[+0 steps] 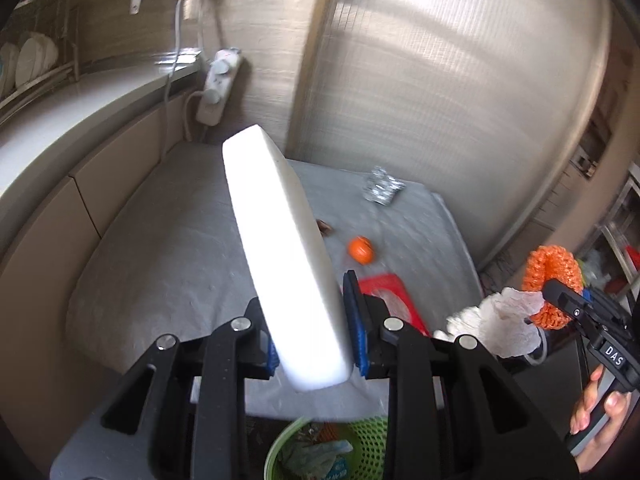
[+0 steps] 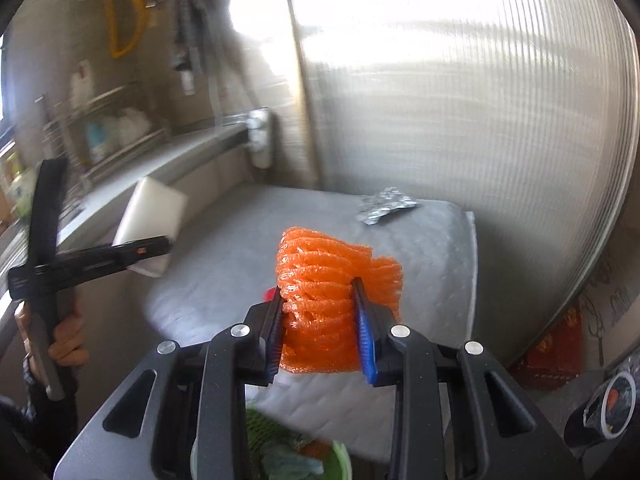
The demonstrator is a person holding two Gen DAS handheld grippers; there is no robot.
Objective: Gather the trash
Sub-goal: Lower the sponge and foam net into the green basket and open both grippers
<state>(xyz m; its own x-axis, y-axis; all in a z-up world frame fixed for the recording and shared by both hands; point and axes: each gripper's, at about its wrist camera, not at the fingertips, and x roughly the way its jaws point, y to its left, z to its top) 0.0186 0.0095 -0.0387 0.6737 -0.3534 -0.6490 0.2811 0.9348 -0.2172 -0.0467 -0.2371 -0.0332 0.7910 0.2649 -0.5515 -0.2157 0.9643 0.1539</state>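
Note:
My left gripper (image 1: 310,320) is shut on a white foam slab (image 1: 280,248) and holds it tilted above the grey-covered table (image 1: 160,248); the slab also shows in the right wrist view (image 2: 150,216). My right gripper (image 2: 322,328) is shut on an orange foam net (image 2: 332,300), and in the left wrist view (image 1: 554,280) a crumpled white tissue (image 1: 500,320) shows next to the net. A green trash basket (image 1: 360,444) with rubbish in it sits below both grippers at the table's near edge. Crumpled foil (image 1: 382,186) lies at the far side of the table.
An orange fruit (image 1: 360,250) and a small brown scrap (image 1: 324,227) lie mid-table. A red tray (image 1: 390,300) holding something white sits near the front right. A counter (image 1: 60,120) runs along the left, with a power strip (image 1: 218,84) on the wall. A translucent panel (image 1: 460,100) stands behind.

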